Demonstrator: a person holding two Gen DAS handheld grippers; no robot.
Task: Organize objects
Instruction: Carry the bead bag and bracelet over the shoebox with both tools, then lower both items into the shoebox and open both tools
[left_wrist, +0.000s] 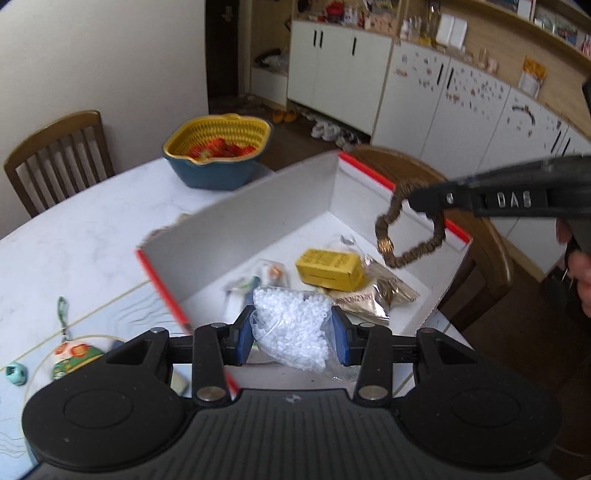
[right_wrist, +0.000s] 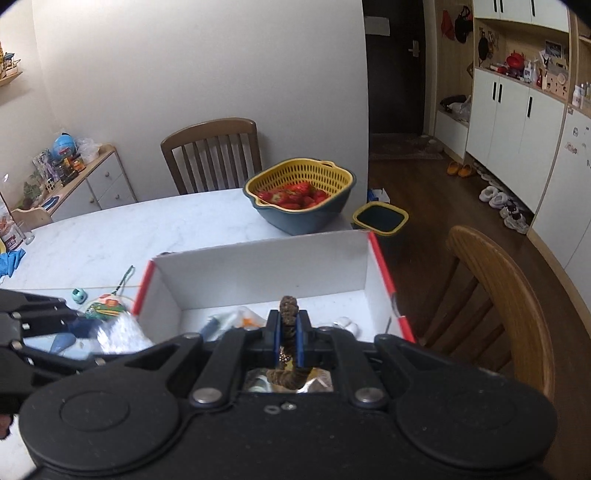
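On the white marble table (left_wrist: 74, 236), left of the cardboard box (left_wrist: 258, 225), lie a few small trinkets. Your left gripper (left_wrist: 291, 334) clamps a clear bag of white beads (left_wrist: 291, 325) at the box's near edge. Further right, your right gripper (right_wrist: 288, 332) pinches a brown scrunchie (left_wrist: 406, 229) over the box.

Open box (left_wrist: 258, 221) sits on my worktop (left_wrist: 74, 229), near its edge; colander bowl (left_wrist: 218, 151) behind it, a chair (left_wrist: 59, 158) beyond. In the box: small carton (left_wrist: 330, 267), foil packet (left_wrist: 369, 299) beside it. Charm (left_wrist: 72, 356) and small die (left_wrist: 16, 373) lie left of the box
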